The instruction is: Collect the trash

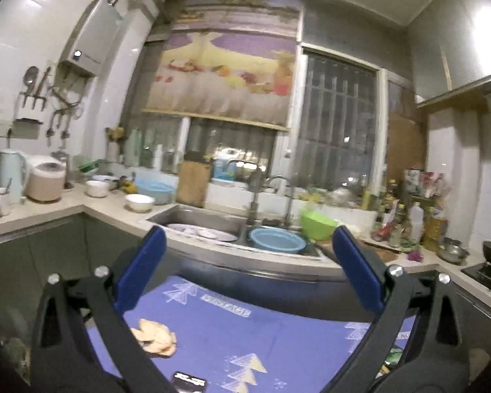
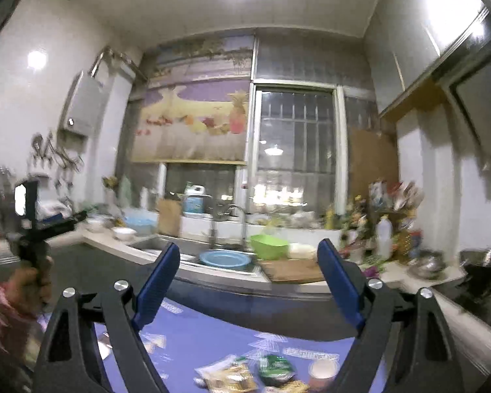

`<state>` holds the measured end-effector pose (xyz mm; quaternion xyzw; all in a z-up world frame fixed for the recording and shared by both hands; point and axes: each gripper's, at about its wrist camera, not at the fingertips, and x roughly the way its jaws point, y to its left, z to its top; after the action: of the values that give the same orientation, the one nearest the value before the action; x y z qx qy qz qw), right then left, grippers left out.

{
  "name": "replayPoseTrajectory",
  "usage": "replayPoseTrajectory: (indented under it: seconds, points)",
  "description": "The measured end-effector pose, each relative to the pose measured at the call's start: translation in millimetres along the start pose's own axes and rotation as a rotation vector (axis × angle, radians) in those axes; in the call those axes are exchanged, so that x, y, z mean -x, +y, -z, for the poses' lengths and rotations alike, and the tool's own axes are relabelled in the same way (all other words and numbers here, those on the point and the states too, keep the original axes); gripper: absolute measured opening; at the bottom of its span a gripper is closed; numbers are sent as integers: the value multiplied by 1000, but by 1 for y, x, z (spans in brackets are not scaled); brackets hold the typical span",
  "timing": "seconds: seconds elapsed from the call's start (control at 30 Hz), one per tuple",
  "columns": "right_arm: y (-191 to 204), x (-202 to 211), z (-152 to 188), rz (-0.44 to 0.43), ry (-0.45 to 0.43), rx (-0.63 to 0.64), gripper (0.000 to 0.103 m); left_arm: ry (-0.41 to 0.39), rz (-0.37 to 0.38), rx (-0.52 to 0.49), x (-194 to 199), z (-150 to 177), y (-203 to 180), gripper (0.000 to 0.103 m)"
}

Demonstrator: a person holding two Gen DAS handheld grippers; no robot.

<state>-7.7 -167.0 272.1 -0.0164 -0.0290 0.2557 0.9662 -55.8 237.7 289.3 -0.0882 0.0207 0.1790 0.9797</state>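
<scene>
My left gripper [image 1: 248, 245] is open, blue fingers spread wide above a purple mat [image 1: 245, 334]. A crumpled tan peel or wrapper [image 1: 155, 337] lies on the mat below its left finger. My right gripper [image 2: 248, 262] is open too, held over the same mat [image 2: 212, 334]. Beneath it lie a yellow snack wrapper [image 2: 229, 376], a green packet [image 2: 275, 365] and a small round cup [image 2: 322, 368]. At the left of the right wrist view, a hand holds the left gripper [image 2: 63, 219] up in the air.
Ahead runs a kitchen counter with a steel sink [image 1: 193, 217], a blue basin [image 1: 276, 239], a green bowl [image 1: 317, 224] and a wooden cutting board [image 2: 293, 270]. Bottles [image 1: 415, 219] crowd the right corner. A rice cooker [image 1: 45, 180] stands left; a stove [image 1: 487, 271] is at right.
</scene>
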Motion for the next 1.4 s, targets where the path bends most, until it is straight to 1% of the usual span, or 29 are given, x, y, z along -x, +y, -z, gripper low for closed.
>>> replayPoseTrajectory:
  seconds: [0.03,0.07,0.1,0.13,0.17,0.2,0.23,0.27,0.33,0.37,0.4,0.43,0.5,0.53,0.57,0.63,0.67,0.73,0.8,0.9,0.97,1.0,1.07,1.13,1.27,1.33,1.4]
  points:
    - [-2,-6,9,-8,21,-13,68,37,17,-4,-7,5,2,97]
    - [-5,-15,29,-13,70,-32,64,89,34,-19,-18,16,0,97]
    - [-4,-22,42,-8,105,-44,56,133,51,-38,-29,25,-1,97]
    - [-9,-31,65,-5,167,-86,52,196,89,-74,-41,46,-11,97]
    - [-17,-39,92,-14,235,-156,47,234,121,-97,-43,60,-16,97]
    - [-23,-44,113,-20,287,-214,44,290,174,-124,-50,82,-25,97]
    - [-26,-43,130,-8,317,-252,43,329,217,-141,-55,102,-31,97]
    - [-31,-42,151,25,346,-283,42,379,283,-166,-60,123,-45,97]
    - [-30,-39,175,73,382,-313,41,451,400,-223,-65,160,-67,97]
    - [-30,-37,187,94,398,-331,41,481,467,-274,-67,179,-83,97]
    - [-34,-31,201,128,414,-359,41,493,523,-330,-65,196,-99,97]
    - [-39,-27,209,152,425,-377,41,499,585,-407,-64,212,-116,97]
    - [-50,-24,224,209,449,-424,41,516,673,-508,-64,242,-137,97]
    - [-56,-19,233,227,459,-450,41,533,727,-545,-64,254,-147,97]
    - [-62,-17,241,246,471,-479,41,566,802,-587,-68,268,-158,97]
    - [-76,-10,263,286,508,-542,41,626,895,-637,-73,290,-175,97]
    - [-84,-8,274,303,529,-575,41,644,921,-664,-73,301,-184,97]
    - [-99,-7,294,319,556,-622,41,674,952,-711,-76,321,-197,97]
    - [-106,-8,307,337,576,-656,41,720,974,-744,-77,343,-213,97]
    - [-111,-10,319,337,605,-680,41,805,1030,-741,-73,358,-218,86]
    - [-114,-12,323,328,612,-677,41,812,1073,-753,-58,361,-216,86]
    - [-115,-13,324,324,613,-676,42,800,1081,-766,-51,363,-211,86]
    - [-119,-17,325,310,621,-677,41,791,1058,-783,-45,367,-208,86]
    - [-122,-23,331,297,627,-694,41,811,1032,-758,-49,368,-211,86]
    - [-130,-31,336,278,627,-717,41,825,1006,-738,-48,368,-232,87]
    - [-132,-33,335,265,628,-714,41,830,1004,-748,-45,371,-243,87]
    - [-135,-32,335,266,628,-717,41,835,980,-790,-40,381,-254,87]
